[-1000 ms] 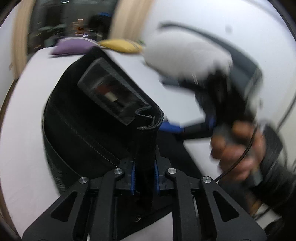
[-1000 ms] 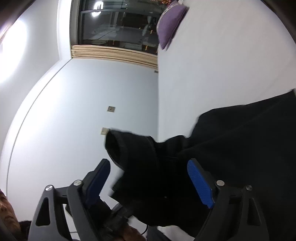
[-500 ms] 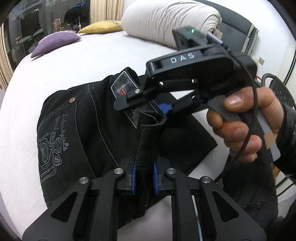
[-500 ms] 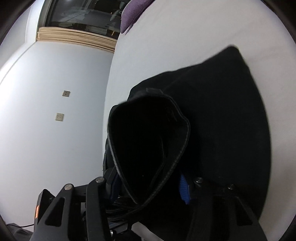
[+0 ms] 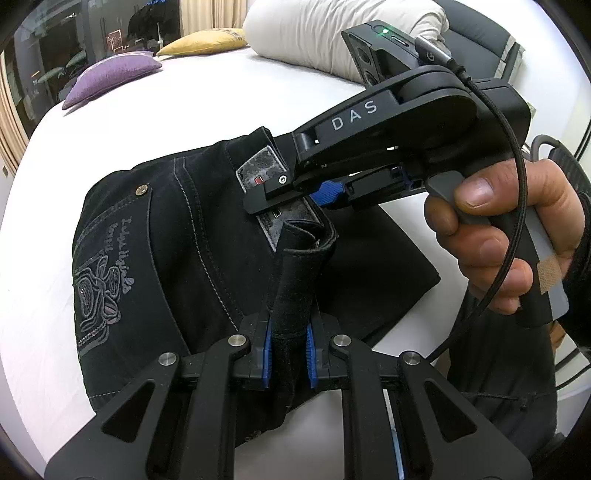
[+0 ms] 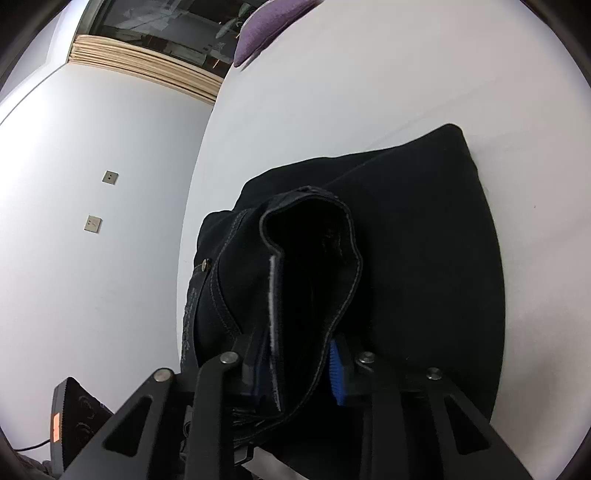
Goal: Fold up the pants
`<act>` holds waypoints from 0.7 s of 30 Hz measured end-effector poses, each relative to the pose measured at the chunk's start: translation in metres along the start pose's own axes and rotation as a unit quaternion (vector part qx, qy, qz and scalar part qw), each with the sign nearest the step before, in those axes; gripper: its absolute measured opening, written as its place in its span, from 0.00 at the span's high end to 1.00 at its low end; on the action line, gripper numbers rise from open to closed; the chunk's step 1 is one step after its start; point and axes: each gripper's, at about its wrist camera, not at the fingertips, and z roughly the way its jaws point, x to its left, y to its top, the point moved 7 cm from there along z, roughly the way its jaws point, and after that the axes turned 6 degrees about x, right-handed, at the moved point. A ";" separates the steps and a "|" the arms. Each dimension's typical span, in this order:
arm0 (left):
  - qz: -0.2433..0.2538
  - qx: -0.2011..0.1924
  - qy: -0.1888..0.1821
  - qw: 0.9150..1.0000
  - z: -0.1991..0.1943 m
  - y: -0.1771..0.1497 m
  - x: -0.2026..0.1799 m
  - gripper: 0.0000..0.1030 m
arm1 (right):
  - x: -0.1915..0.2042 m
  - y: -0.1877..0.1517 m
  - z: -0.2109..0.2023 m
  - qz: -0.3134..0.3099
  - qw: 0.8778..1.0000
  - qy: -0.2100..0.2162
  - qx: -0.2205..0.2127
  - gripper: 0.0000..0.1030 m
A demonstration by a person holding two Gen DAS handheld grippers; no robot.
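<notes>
Black pants (image 5: 155,236) with a grey embroidered back pocket lie folded on the white bed (image 5: 184,110). My left gripper (image 5: 290,354) is shut on the waistband edge, which stands up between the blue pads. My right gripper (image 5: 325,192), held in a hand, comes in from the right and pinches the waistband near its grey label (image 5: 258,170). In the right wrist view the right gripper (image 6: 299,373) is shut on the bunched waistband of the pants (image 6: 406,258).
A purple cushion (image 5: 110,77), a yellow cushion (image 5: 203,40) and a white rolled duvet (image 5: 314,33) lie at the far end of the bed. A dark window and a white wall (image 6: 92,221) stand beyond the bed's left edge.
My right gripper closed on the waistband beside my left gripper. Both lowered the pants onto the bed, where the fabric now lies flatter.
</notes>
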 end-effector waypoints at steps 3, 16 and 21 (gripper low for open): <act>-0.001 0.003 -0.001 1.000 0.002 0.004 -0.003 0.88 | 0.003 -0.001 -0.002 -0.007 1.000 -0.005 -0.005 0.79; 0.030 -0.003 -0.012 0.999 0.008 0.039 -0.028 0.88 | 0.012 0.007 -0.037 -0.041 0.999 -0.003 -0.030 0.86; 0.055 0.003 -0.013 0.998 0.022 0.053 -0.045 0.88 | -0.011 0.014 -0.048 -0.023 0.999 0.012 -0.034 0.86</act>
